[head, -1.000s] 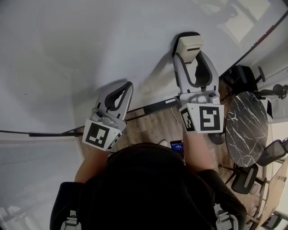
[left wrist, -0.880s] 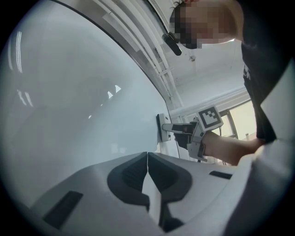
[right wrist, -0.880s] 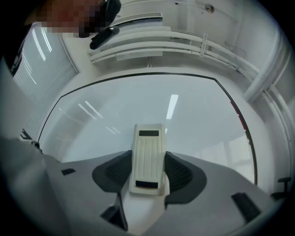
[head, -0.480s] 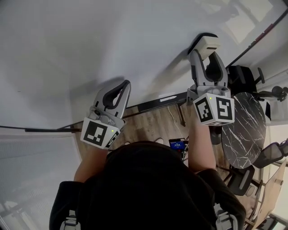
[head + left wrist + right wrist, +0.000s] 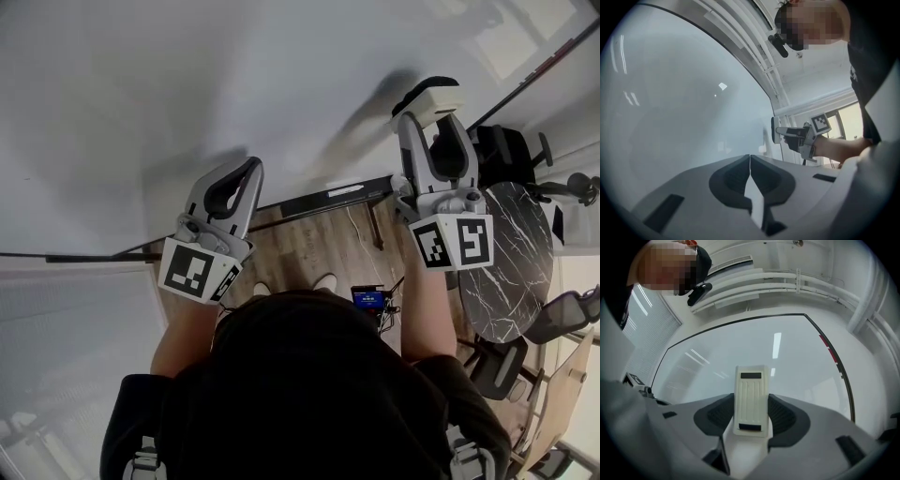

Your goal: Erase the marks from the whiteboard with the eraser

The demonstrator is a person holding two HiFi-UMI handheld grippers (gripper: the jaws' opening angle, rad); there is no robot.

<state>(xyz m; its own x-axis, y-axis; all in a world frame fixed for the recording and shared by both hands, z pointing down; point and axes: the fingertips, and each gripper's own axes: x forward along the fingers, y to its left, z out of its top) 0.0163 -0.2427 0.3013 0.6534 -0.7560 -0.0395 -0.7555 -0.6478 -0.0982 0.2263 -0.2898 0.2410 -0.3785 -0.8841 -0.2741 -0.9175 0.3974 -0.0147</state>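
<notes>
Right gripper (image 5: 751, 409) fingers clamped on eraser (image 5: 750, 392). Eraser flat against whiteboard (image 5: 740, 352), near board's right edge in head view. Left gripper (image 5: 750, 161) fingers pressed together, nothing between them, tips pointing at whiteboard's lower part, well apart from eraser.

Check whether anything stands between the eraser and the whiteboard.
Nothing visible does. The right gripper is shut on the eraser, which faces the bare whiteboard directly. The left gripper is shut and empty, off to the side, out of the eraser's path.
</notes>
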